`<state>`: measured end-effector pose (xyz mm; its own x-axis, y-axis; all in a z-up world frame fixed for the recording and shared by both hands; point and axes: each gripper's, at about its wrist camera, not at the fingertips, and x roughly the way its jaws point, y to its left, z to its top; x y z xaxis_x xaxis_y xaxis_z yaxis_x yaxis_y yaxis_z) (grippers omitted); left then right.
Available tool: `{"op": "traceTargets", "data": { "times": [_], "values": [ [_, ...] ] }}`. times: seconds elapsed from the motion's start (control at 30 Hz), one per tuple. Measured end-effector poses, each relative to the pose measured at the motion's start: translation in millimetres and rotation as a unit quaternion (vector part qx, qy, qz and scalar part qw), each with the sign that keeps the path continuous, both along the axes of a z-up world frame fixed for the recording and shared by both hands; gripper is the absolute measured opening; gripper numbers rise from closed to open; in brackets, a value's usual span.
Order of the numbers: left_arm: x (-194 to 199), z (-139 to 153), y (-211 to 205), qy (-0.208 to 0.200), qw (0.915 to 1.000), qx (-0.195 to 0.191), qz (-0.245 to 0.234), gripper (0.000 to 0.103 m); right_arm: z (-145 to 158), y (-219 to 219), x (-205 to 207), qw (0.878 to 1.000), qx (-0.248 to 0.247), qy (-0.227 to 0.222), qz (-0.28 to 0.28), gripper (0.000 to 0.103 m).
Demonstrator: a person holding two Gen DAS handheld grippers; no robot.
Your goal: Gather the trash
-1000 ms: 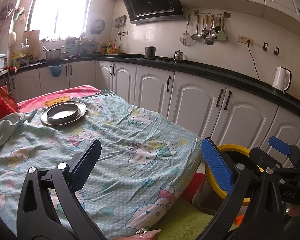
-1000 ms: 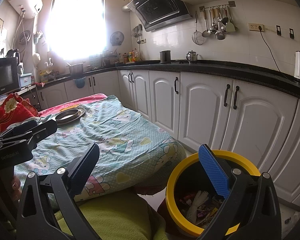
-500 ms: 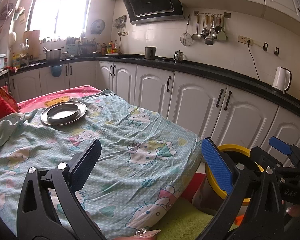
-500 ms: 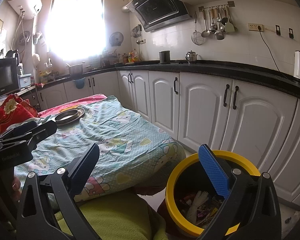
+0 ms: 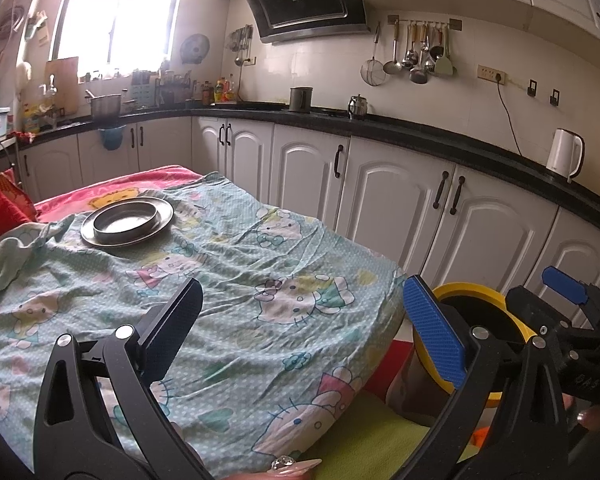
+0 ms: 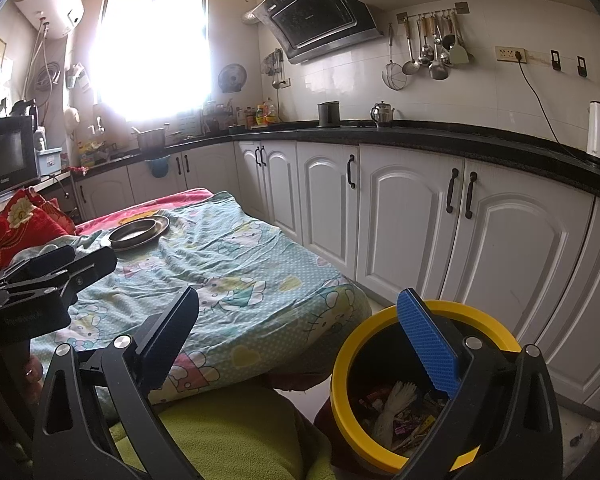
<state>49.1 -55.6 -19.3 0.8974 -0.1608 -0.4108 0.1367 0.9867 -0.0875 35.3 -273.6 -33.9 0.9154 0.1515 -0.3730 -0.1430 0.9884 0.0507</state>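
Left gripper [image 5: 300,320] spread wide, nothing held, above cloth [image 5: 228,280]. Right gripper [image 6: 300,332] likewise wide, empty, beside bin [image 6: 380,320]. Trash [image 6: 396,408] seen inside bin; no loose scraps visible on cloth. Plate [image 5: 126,222] best left untouched; table scanned before withdrawal.
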Motion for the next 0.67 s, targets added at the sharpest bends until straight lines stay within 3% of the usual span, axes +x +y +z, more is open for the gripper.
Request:
{"op": "traceTargets", "data": {
  "times": [0.3,0.47,0.57,0.63,0.67],
  "values": [
    [7.4,-5.3,6.1,0.029,0.9995,-0.007,0.014,0.092,1.0,-0.5,-0.2,1.0,0.002,-0.001,-0.001,0.097],
    [13.2,-8.7,53.9,0.063,0.9955,-0.029,0.064,0.092,11.0,10.6,9.4,1.0,0.005,-0.009,0.017,0.097],
    [8.2,-16.7,134.3,0.091,0.981,-0.053,0.163,0.092,21.5,49.5,32.7,0.997,0.008,0.014,0.077,0.097],
    [-2.7,-25.0,201.6,0.115,0.9554,-0.034,0.27,0.092,25.8,91.1,47.7,0.991,0.006,0.027,0.128,0.097],
    [-12.1,-31.9,243.1,0.13,0.9331,-0.022,0.334,0.092,25.0,136.4,61.1,0.981,-0.005,0.052,0.189,0.097]
  ]
}}
